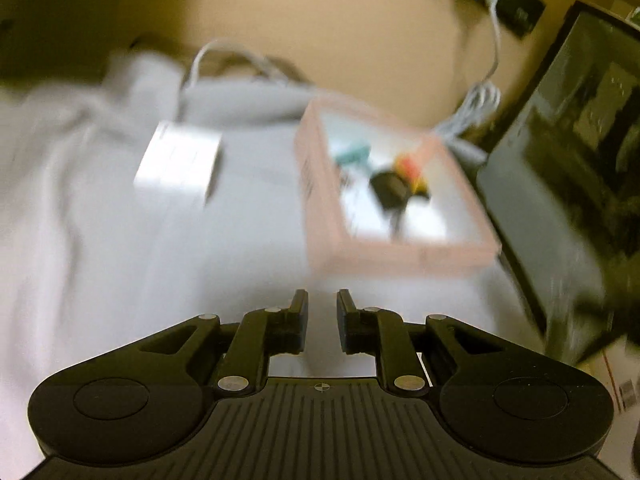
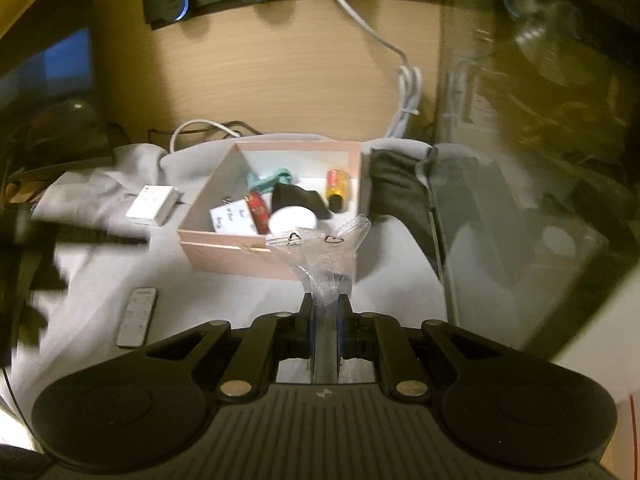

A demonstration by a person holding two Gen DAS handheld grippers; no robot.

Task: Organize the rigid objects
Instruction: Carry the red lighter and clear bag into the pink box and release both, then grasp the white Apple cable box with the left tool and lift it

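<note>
The right gripper [image 2: 325, 312] pinches a clear plastic wrapper [image 2: 320, 256] before the pink box [image 2: 224, 246]; left gripper [image 1: 322, 312], jaws nearly together, holds nothing. Next: carry the wrapper over the box.

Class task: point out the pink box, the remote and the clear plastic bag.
Pink box [image 2: 224, 250]: right wrist view, front wall.
Remote [image 2: 137, 317]: right wrist view, middle of its face.
Plastic bag [image 2: 320, 256]: right wrist view, crumpled middle.

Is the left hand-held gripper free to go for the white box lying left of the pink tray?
Probably yes. The left hand-held gripper holds nothing, and only bare grey cloth lies between it and the white box. It is nearly shut and would need to open first.
</note>
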